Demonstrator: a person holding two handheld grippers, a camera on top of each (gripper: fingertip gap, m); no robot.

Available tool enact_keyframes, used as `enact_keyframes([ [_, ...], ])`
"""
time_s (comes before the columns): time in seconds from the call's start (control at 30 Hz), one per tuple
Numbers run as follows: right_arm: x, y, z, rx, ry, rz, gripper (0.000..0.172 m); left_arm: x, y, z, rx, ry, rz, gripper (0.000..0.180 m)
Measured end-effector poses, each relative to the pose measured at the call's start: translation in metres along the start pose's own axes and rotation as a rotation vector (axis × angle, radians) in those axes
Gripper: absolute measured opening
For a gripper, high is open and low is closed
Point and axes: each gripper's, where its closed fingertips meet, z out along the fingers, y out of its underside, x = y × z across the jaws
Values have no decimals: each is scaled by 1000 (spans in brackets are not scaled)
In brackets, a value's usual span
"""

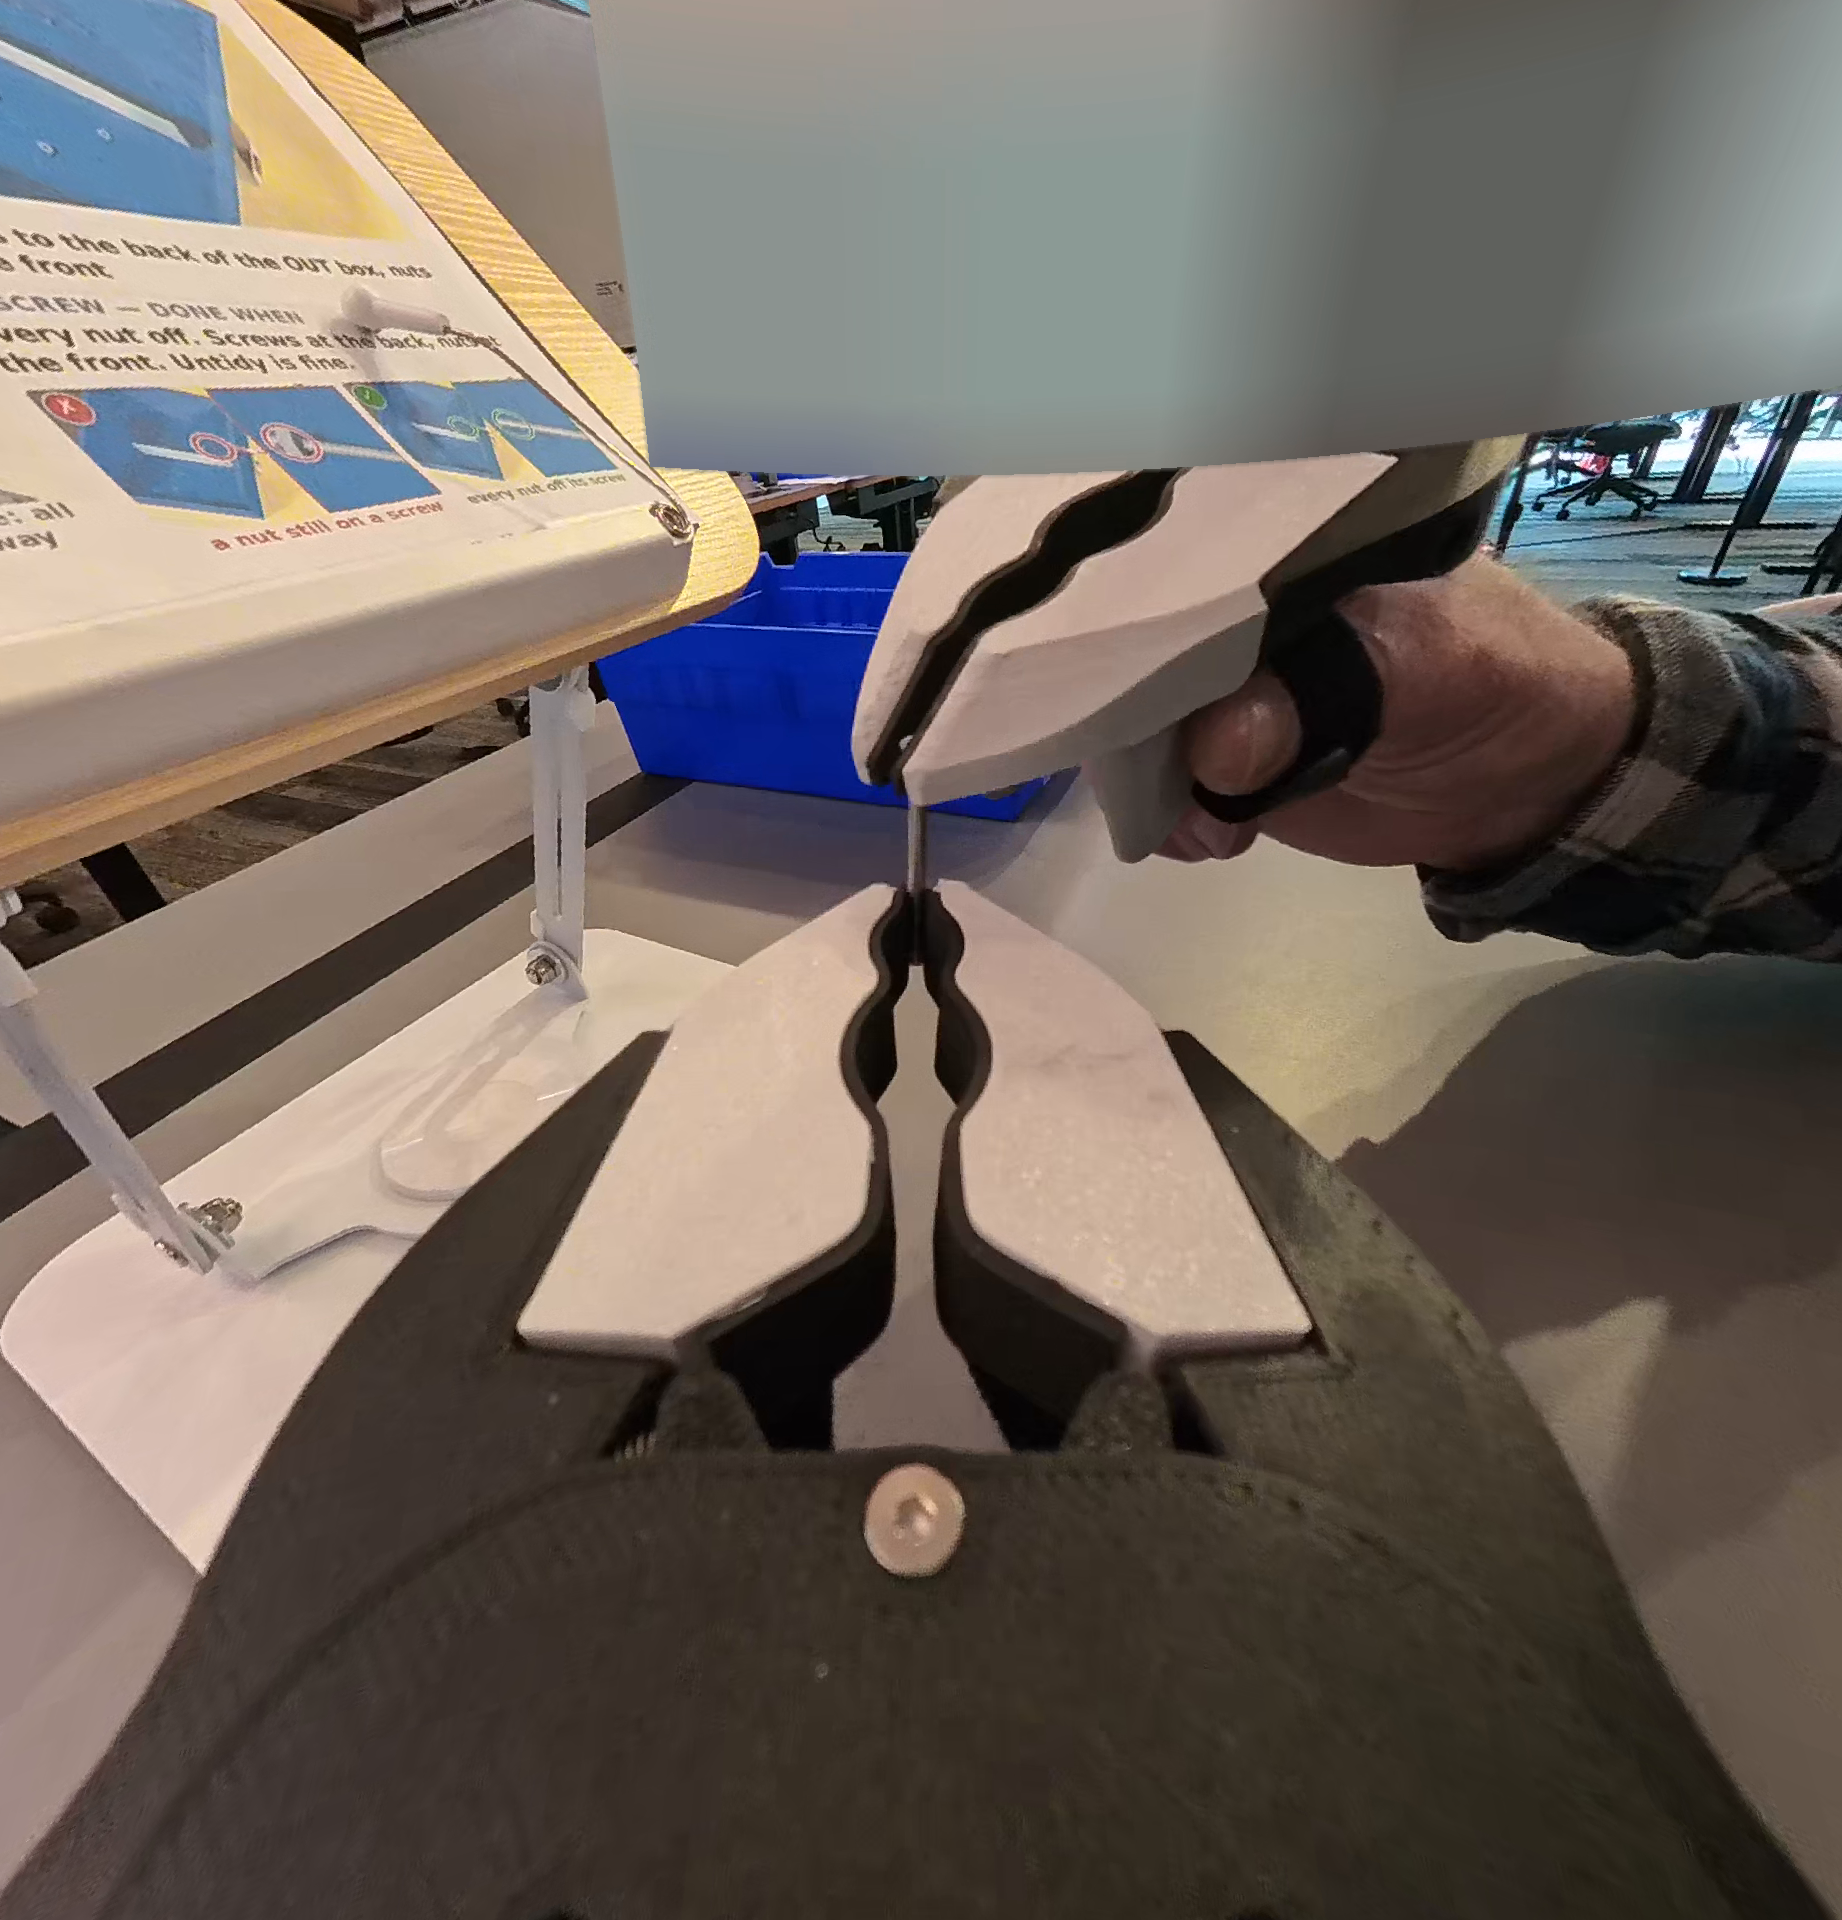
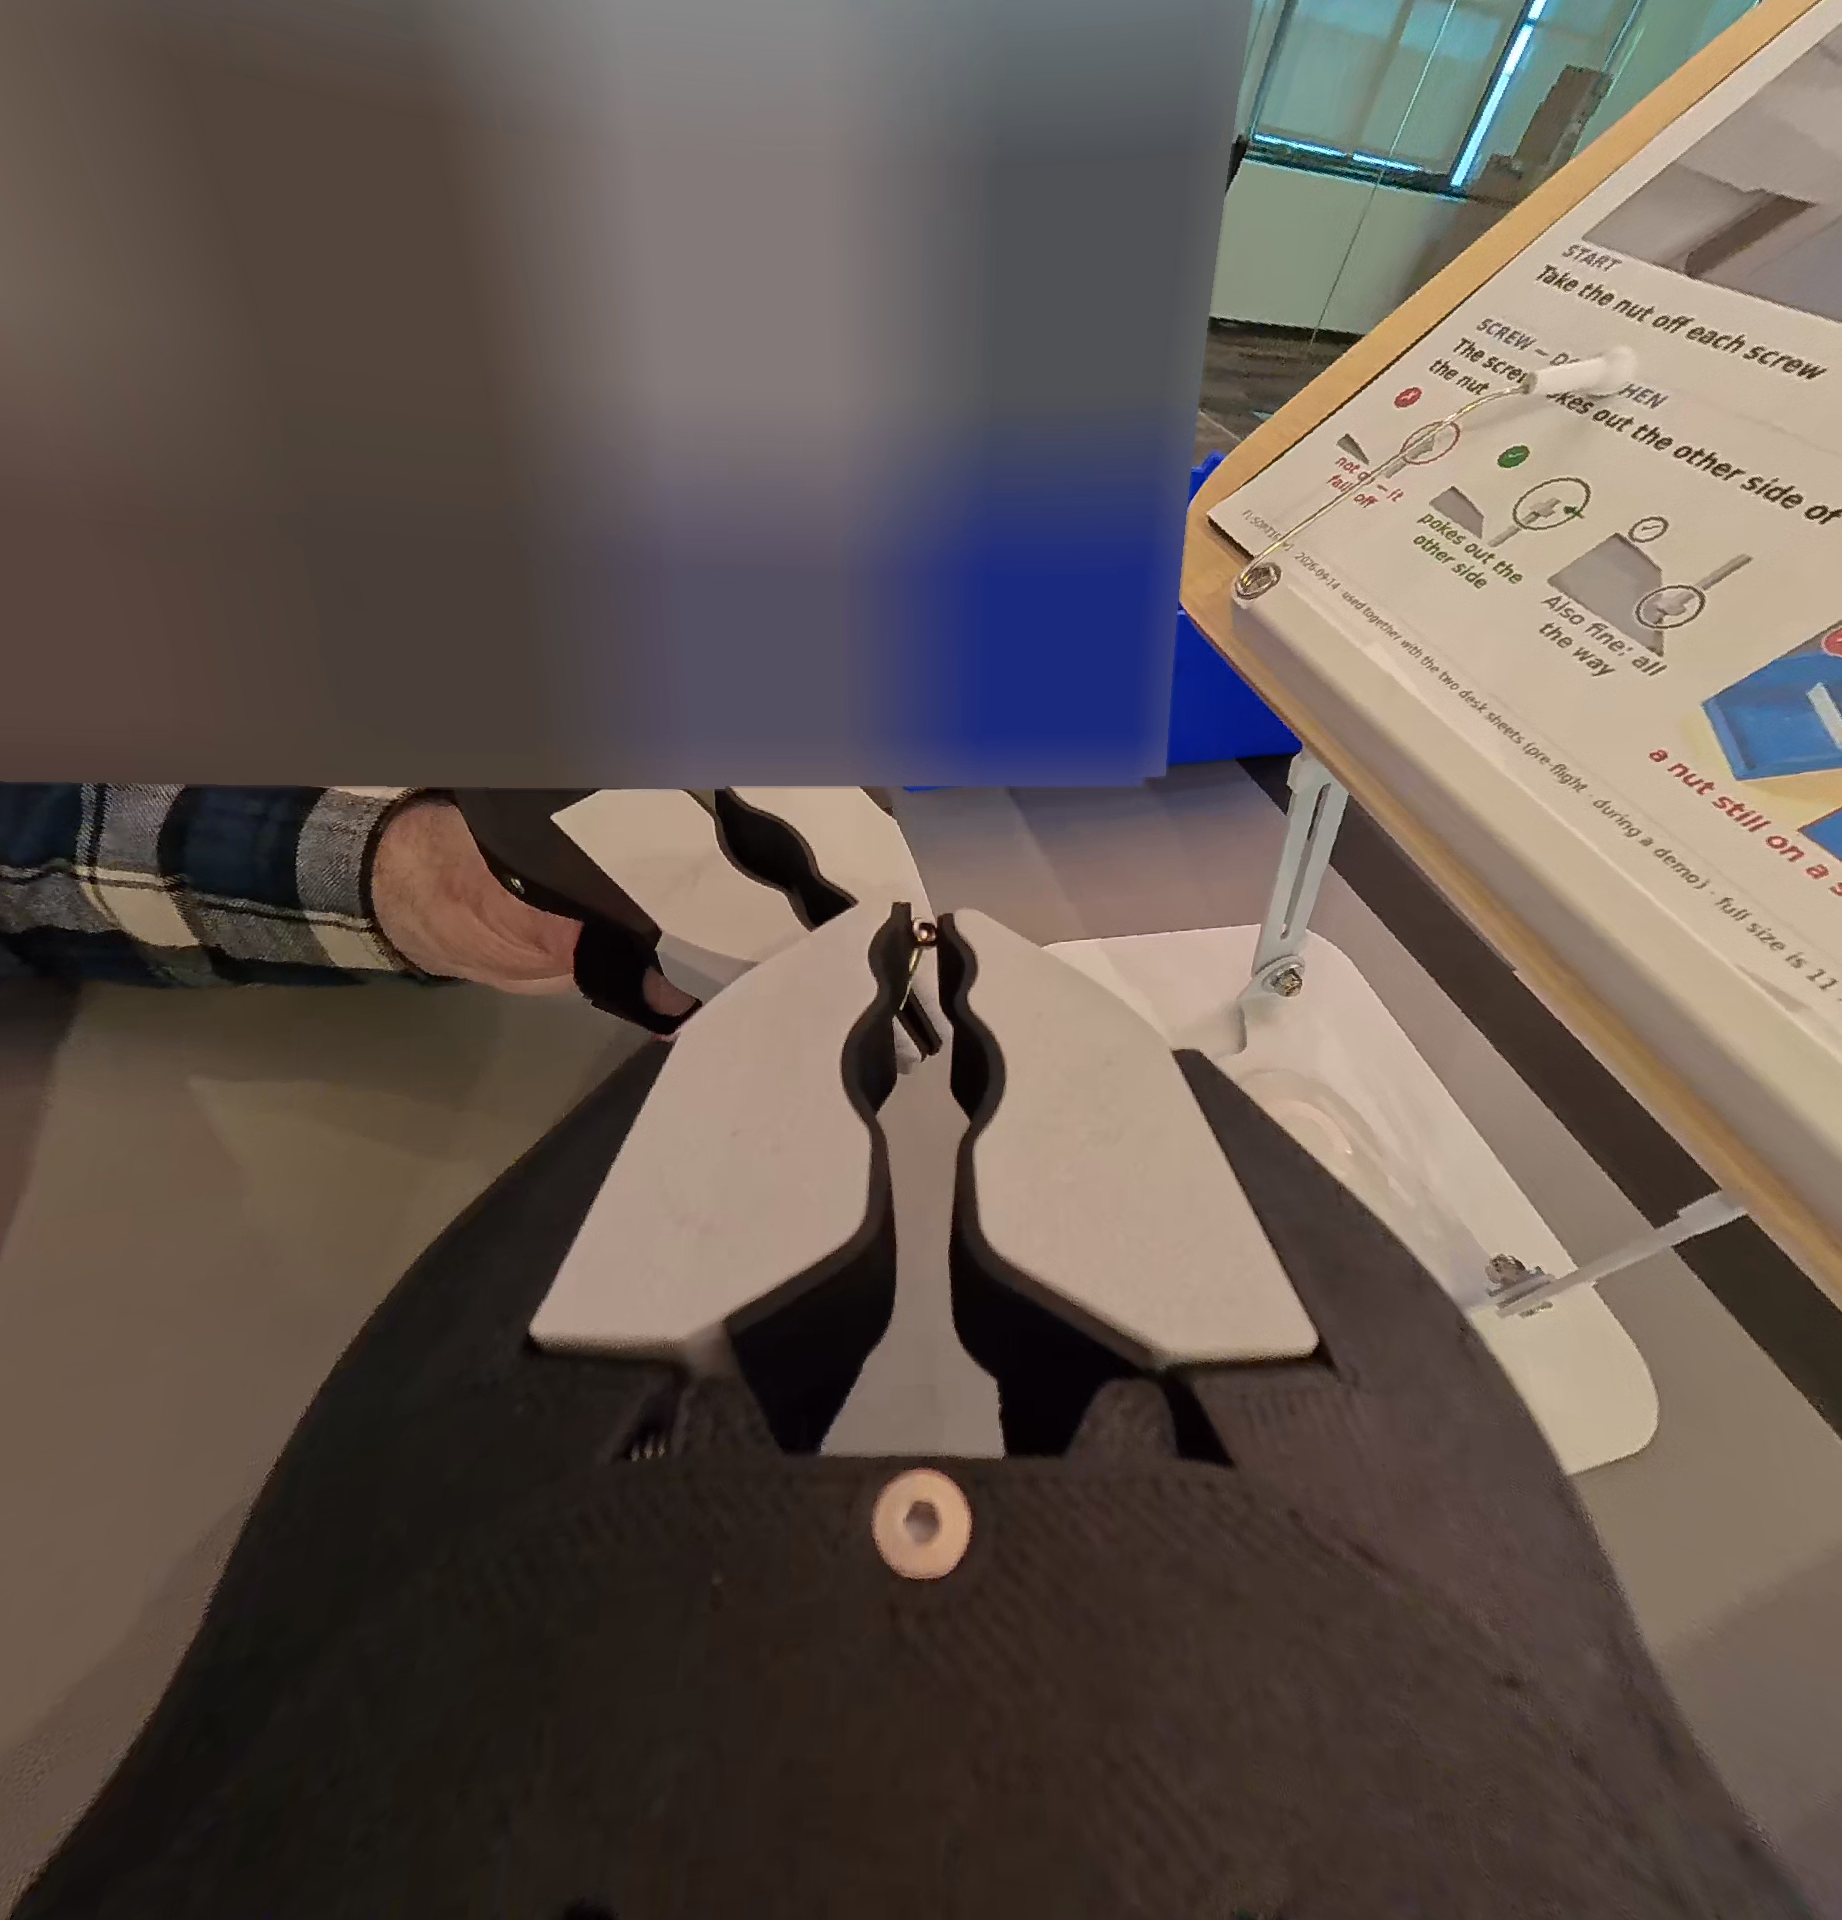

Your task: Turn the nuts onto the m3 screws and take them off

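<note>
In the left wrist view my left gripper (image 1: 915,902) is shut on the lower part of a thin metal screw (image 1: 915,844) that stands upright above the grey table (image 1: 1312,1018). My right gripper (image 1: 893,771), held by a hand (image 1: 1468,707), comes in from the upper right and is shut on the screw's top end. In the right wrist view my right gripper (image 2: 925,935) pinches a small round metal end piece (image 2: 927,932); whether it is a nut or the head I cannot tell. The shaft (image 2: 909,987) runs down into the left gripper's fingers (image 2: 792,862) just beyond.
A tilted wooden stand with an instruction sheet (image 1: 273,416) is at the left, on a white base (image 1: 273,1299); it is at the right in the right wrist view (image 2: 1623,520). A blue bin (image 1: 751,675) stands behind the grippers. A plaid sleeve (image 2: 169,883) lies to the left. My two grippers' fingertips are within a few centimetres of each other.
</note>
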Motion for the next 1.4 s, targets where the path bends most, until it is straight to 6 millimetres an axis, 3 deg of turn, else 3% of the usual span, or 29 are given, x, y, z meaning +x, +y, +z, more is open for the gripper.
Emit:
enact_keyframes([
  [0.2,3,-5,-5,49,-12,44,5,3,3,1,-13,40,-13,1],
  [0.33,8,-2,-17,29,-21,67,5,-9,10,-3,-43,25,-37,1],
  [0.43,-5,27,-21,-93,-102,103,3,-21,12,-8,-43,-1,-58,1],
  [0.63,-45,111,-17,-368,-230,133,2,-24,16,-8,-62,-9,-51,1],
  [0.8,-63,146,-12,-504,-299,127,2,-23,19,-6,-76,-3,-48,1],
  [1.0,-74,155,-11,-573,-381,119,2,-23,20,-7,-78,2,-58,1],
  [1.4,-75,153,-17,-639,-343,-65,14,-22,19,-6,-78,4,-55,1],
])
